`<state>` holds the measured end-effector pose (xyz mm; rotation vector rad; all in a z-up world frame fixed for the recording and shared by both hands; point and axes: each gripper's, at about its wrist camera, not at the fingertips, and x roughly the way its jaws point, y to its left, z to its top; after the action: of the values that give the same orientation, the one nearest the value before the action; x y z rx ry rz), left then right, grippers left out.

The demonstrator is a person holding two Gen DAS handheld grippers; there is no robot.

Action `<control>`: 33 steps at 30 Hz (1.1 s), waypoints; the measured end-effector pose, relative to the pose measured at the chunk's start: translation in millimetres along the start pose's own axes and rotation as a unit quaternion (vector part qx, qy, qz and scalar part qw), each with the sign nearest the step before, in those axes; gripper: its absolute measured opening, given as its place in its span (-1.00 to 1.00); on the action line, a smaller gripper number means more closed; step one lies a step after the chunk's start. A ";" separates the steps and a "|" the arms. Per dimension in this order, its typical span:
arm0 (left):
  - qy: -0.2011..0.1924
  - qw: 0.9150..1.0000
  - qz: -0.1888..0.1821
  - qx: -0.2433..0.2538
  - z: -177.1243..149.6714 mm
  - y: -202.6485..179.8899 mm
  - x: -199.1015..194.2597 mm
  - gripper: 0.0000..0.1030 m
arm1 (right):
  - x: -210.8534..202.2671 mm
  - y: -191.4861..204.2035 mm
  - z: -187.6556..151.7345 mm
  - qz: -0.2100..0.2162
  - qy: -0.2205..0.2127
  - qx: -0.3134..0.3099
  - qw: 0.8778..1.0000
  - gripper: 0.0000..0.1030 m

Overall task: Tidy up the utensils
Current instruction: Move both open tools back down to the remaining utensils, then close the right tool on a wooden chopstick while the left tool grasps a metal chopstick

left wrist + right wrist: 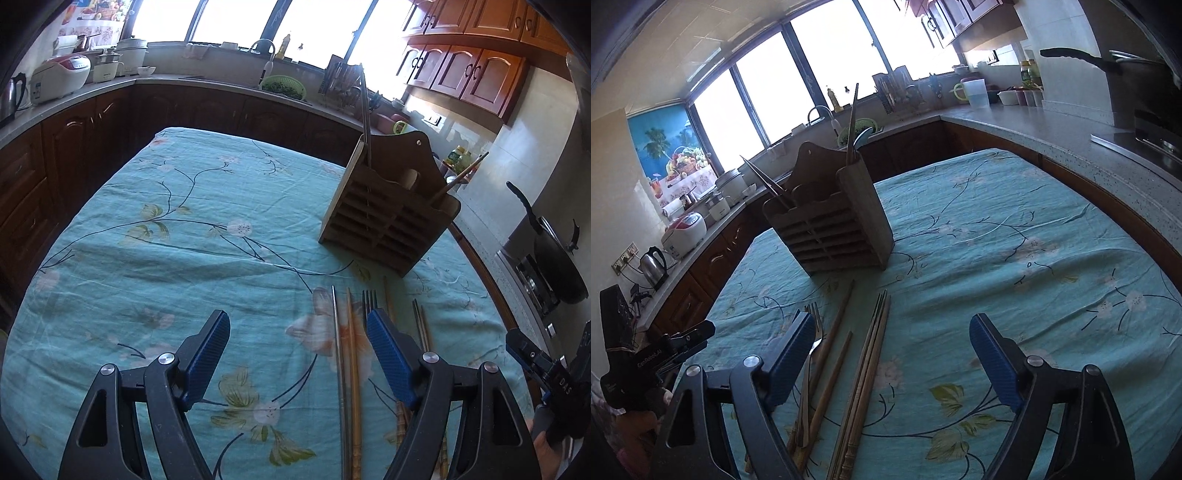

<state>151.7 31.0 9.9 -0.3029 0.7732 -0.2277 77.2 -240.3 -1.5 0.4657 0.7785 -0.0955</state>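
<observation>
Brown bamboo chopsticks and a steel fork lie on the teal floral-clothed counter, near the slotted wooden utensil holder. Left gripper and right gripper gape wide, empty. The chopsticks look light, stiff, slippery; pinch them mid-shaft.

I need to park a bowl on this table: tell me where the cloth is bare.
Bare cloth: the wide stretch left of the wooden holder and of the utensil row, and the stretch right of the chopstick bundle. Crowded: the strip before the holder.
</observation>
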 end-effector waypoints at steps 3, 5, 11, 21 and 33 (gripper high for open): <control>0.015 1.000 0.008 0.011 -0.7 -5.7 11.6 0.45 | 7.8 0.3 0.0 0.000 0.011 -0.001 1.000 0.38; 0.025 0.999 0.012 0.019 0.1 -9.8 18.8 0.41 | 12.1 0.9 -0.2 -0.001 0.018 -0.003 1.000 0.29; 0.058 0.997 0.016 0.040 6.3 -20.0 42.4 0.17 | 25.8 3.2 2.1 0.000 0.034 -0.008 0.999 0.07; 0.094 0.993 0.017 0.065 23.6 -36.7 89.0 -0.06 | 71.6 12.0 5.2 -0.011 0.089 -0.026 0.996 -0.47; 0.120 0.987 0.033 0.104 28.8 -50.0 134.7 -0.43 | 113.8 16.4 6.5 -0.036 0.134 -0.055 0.989 -0.80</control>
<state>261.3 -52.2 -40.5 -0.0522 0.9879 -0.2828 166.8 -218.6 -70.6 0.3488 1.0584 -0.0568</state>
